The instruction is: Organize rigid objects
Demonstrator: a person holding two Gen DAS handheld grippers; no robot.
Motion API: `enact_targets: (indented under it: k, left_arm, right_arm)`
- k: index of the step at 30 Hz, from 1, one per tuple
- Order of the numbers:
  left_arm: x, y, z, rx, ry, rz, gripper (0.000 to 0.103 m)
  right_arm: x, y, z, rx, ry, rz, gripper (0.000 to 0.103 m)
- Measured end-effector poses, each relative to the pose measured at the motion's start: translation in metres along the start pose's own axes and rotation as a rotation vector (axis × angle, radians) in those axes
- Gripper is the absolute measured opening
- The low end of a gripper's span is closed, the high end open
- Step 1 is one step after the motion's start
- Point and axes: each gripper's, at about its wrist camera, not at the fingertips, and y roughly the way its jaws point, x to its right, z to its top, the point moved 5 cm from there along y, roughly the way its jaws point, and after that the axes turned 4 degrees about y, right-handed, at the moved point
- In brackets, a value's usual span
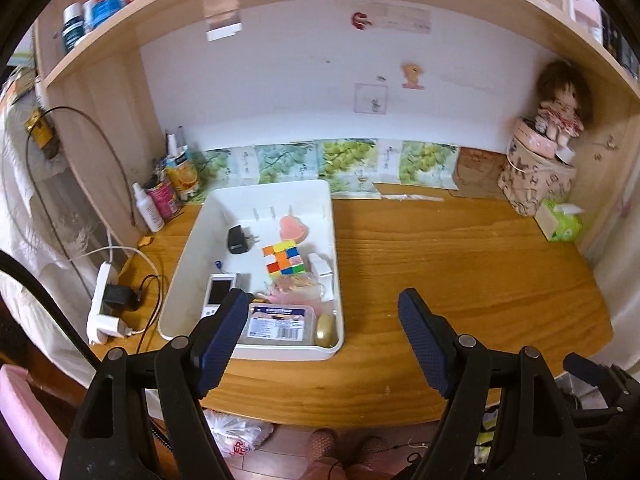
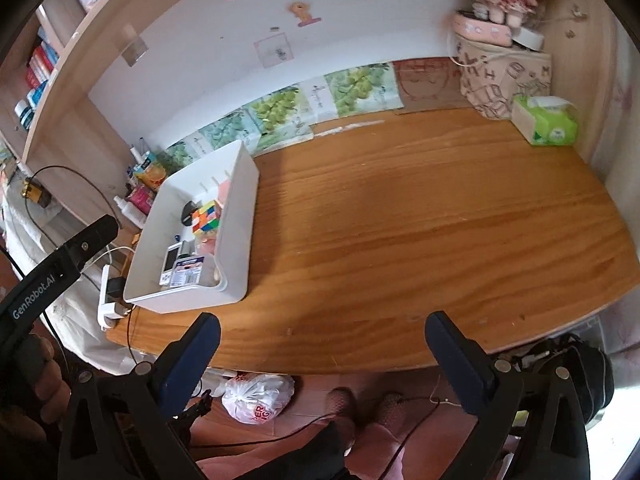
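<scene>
A white bin [image 1: 336, 216] stands at the left of the wooden desk [image 1: 460, 264]. In it lie a colour cube [image 1: 282, 261], a black plug adapter [image 1: 238, 239], a pink piece [image 1: 293, 230], a small white device with a screen [image 1: 218, 294], a clear labelled box [image 1: 276, 322], a gold oval [image 1: 325, 328] and a white part [image 1: 322, 270]. My left gripper [image 1: 324, 338] is open and empty, above the bin's near right corner. My right gripper [image 2: 322, 354] is open and empty over the desk's front edge, right of the bin [image 2: 236, 216].
Bottles and cans [image 1: 164, 196] stand left of the bin. A power strip [image 1: 105, 300] with cables lies at the desk's left edge. A patterned basket with a doll [image 1: 536, 172] and a green tissue pack [image 1: 560, 220] sit at the back right. Shelves overhang above.
</scene>
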Motion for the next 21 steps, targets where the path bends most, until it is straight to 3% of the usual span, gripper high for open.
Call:
enact_targets:
  k: [7,12,16,21]
  left_arm:
    - [-0.009,-0.003,-0.002,-0.013,-0.013,-0.004,0.084]
    - [-0.019,-0.019,-0.002,0.064,-0.018,0.007,0.102]
    - [-0.029,-0.022,-0.008,0.092,-0.024,0.048,0.102]
    - [-0.044,-0.024,-0.007,0.115,-0.055,0.069,0.102]
  right_arm:
    - [-0.021,-0.003,0.016,0.044,-0.063,-0.02,0.103]
    - [-0.045,-0.016,0.027,0.108,-0.14,-0.033,0.103]
    - [-0.064,-0.029,0.025,0.207,-0.207,-0.041,0.103]
    - [-0.075,-0.023,0.027,0.201,-0.212,-0.014,0.103]
